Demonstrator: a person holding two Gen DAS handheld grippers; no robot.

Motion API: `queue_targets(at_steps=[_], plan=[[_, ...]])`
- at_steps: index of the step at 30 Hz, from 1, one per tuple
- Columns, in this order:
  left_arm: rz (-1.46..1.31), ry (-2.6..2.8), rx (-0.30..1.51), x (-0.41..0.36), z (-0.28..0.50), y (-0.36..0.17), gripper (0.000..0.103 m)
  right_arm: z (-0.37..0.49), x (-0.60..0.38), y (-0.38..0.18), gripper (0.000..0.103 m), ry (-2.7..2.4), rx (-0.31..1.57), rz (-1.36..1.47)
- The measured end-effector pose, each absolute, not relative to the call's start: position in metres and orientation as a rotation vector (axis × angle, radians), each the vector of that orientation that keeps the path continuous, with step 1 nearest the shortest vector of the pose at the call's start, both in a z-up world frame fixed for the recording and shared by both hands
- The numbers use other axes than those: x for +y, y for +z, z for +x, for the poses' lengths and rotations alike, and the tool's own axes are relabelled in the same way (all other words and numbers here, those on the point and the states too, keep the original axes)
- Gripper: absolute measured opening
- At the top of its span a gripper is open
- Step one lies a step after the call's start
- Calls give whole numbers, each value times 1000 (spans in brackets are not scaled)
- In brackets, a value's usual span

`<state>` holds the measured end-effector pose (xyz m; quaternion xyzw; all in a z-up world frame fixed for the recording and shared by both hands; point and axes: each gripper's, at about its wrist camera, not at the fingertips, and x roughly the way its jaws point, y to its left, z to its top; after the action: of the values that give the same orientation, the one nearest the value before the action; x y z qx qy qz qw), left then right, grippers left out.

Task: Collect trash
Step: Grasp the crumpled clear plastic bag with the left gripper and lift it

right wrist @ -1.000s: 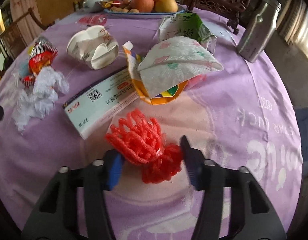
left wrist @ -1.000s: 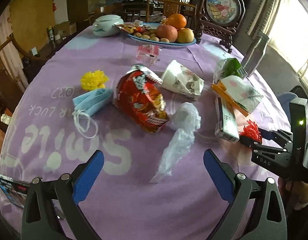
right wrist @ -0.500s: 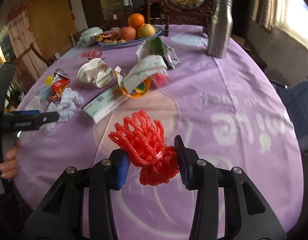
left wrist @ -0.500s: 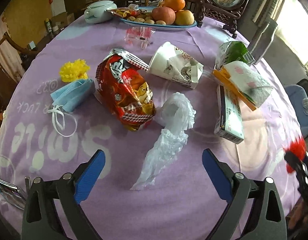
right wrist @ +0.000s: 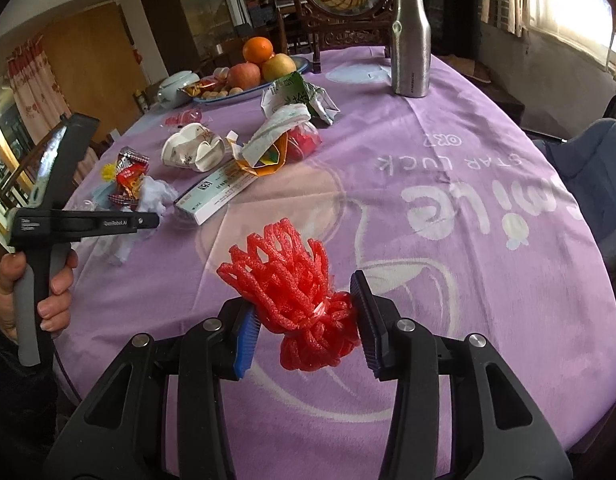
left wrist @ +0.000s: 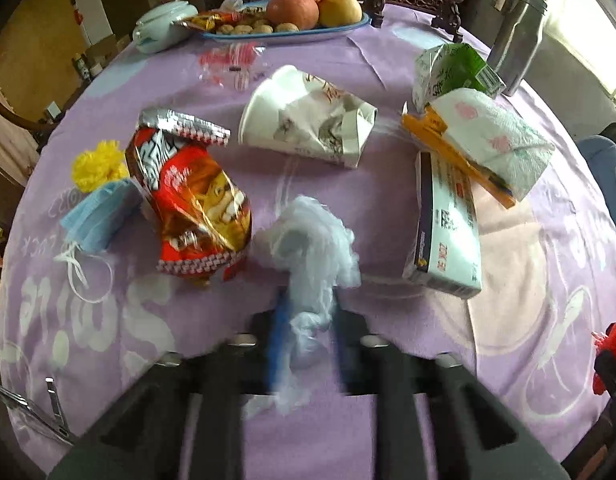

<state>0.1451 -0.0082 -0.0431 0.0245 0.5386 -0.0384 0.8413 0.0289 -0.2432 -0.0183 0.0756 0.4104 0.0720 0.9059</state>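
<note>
Now crinkled plastic bag, red foam net

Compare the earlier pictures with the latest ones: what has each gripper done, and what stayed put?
The left gripper has just been closing on the white plastic bag, now between its fingers. The right gripper, shut on the red foam net, lifted it off the table. The other litter stayed put.

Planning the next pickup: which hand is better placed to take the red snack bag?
Left. The left gripper has just been closing on the plastic bag, right beside the snack bag. The right gripper holds the foam net, far off.
</note>
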Motion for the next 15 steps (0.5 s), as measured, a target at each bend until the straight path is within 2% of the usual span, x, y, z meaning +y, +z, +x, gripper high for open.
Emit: queue_targets(at_steps=[1, 3, 11, 15], plan=[[54, -79, 1126, -8, 142, -41, 10, 28, -243, -18, 45, 149, 846, 158], [48, -94, 1103, -3, 134, -35, 8, 25, -244, -18, 45, 150, 844, 171], [-87, -285, 997, 18, 85, 4, 8, 6, -248, -12, 45, 135, 805, 217], [-46, -357, 969, 0, 69, 14, 8, -6, -254, -11, 45, 116, 790, 237]])
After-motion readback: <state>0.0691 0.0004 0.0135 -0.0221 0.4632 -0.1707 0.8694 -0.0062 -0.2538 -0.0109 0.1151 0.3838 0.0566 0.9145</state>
